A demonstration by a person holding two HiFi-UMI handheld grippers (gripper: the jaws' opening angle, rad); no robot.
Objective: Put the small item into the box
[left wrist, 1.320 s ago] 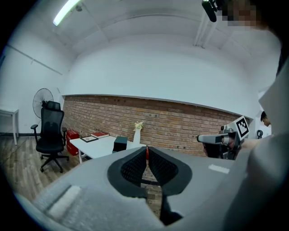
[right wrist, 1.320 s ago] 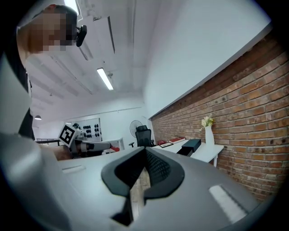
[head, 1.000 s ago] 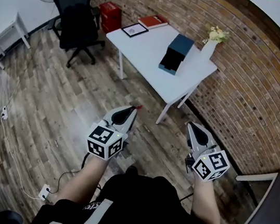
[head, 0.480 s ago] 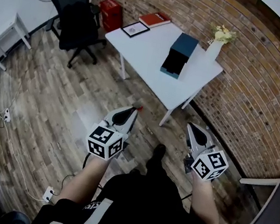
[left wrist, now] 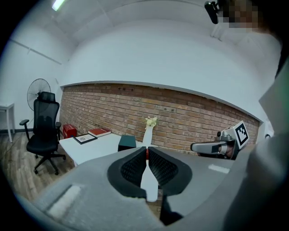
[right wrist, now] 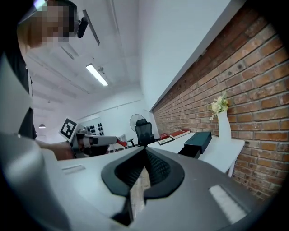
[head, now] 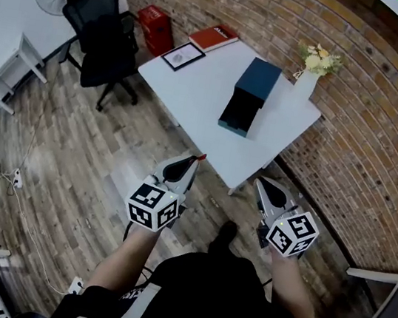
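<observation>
While short of the white table, left gripper tight on the small red item, right gripper closed, empty.

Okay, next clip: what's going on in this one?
A person stands on the wood floor, short of the white table, with a gripper in each hand. The left gripper is shut on a small red item at its tips; the right gripper is shut and empty. The dark box sits on the table untouched, its drawer apparently pulled out.
</observation>
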